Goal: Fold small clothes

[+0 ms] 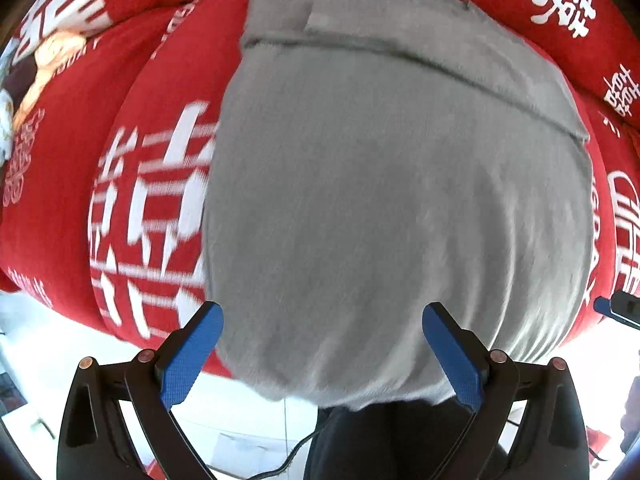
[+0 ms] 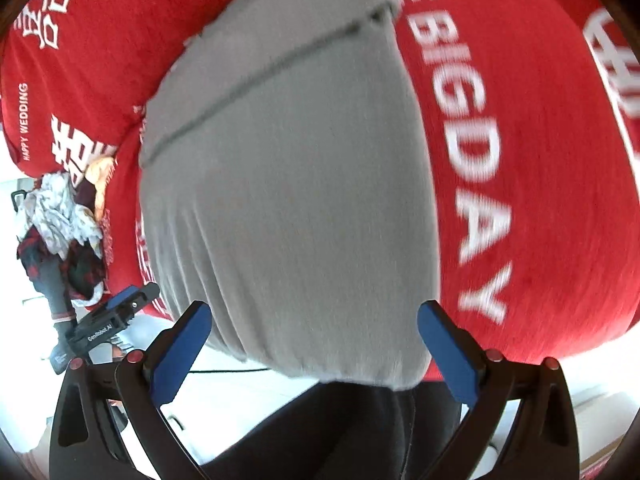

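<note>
A grey garment (image 1: 392, 184) lies flat on a red bedspread with white lettering (image 1: 132, 184); its near edge hangs over the bed's front edge. A folded band crosses its far end. My left gripper (image 1: 322, 320) is open, its blue pads (image 1: 188, 356) spread over the garment's near edge, holding nothing. In the right wrist view the same grey garment (image 2: 288, 184) fills the middle, and my right gripper (image 2: 314, 320) is open above its near edge, holding nothing. The left gripper (image 2: 116, 316) shows at the right wrist view's left.
A pile of mixed clothes (image 2: 64, 220) lies on the bed to the left. The red bedspread (image 2: 520, 160) extends to the right. White floor (image 1: 48, 352) and a dark cable (image 1: 292, 456) lie below the bed's edge. The right gripper's tip (image 1: 620, 308) shows at the right edge.
</note>
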`<state>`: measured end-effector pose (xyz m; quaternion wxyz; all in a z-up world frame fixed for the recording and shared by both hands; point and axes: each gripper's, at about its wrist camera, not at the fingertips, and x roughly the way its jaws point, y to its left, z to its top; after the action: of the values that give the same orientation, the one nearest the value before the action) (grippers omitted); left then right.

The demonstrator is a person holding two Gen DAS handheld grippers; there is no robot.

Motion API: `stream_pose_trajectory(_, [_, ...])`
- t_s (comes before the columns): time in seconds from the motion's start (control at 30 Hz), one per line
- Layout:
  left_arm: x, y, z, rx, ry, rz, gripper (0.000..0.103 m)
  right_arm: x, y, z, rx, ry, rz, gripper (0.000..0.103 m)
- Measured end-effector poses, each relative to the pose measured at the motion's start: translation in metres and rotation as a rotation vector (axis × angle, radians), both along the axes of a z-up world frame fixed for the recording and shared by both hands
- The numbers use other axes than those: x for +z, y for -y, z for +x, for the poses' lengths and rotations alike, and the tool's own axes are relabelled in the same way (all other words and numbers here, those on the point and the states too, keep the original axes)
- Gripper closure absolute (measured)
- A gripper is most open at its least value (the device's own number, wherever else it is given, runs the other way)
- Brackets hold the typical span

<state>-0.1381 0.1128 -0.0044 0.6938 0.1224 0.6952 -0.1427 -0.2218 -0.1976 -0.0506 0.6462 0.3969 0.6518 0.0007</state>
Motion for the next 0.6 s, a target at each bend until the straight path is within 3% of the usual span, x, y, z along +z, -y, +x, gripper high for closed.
stream_pose_trajectory(0.27, [-0.039,-0.070,-0.037,0.056,-0.109,-0.070,0.003,-0.039,-0.034,-0.056,0.007,-0.095,0.026,0.000])
stream_pose_trajectory(0.43, [-0.074,-0.075,-0.054,0.055,-0.203,-0.130,0.003,-0.075,-0.046,-0.082,0.031,-0.149,0.032,0.000])
stream_pose_trajectory(0.53, [-0.084,-0.067,-0.058,0.052,-0.216,-0.153,0.003,-0.095,-0.047,-0.090,0.037,-0.166,0.025,0.000])
stream_pose_trajectory(0.6, [-0.084,-0.063,-0.058,0.050,-0.201,-0.159,0.014,-0.101,-0.046,-0.092,0.018,-0.137,0.049,0.002])
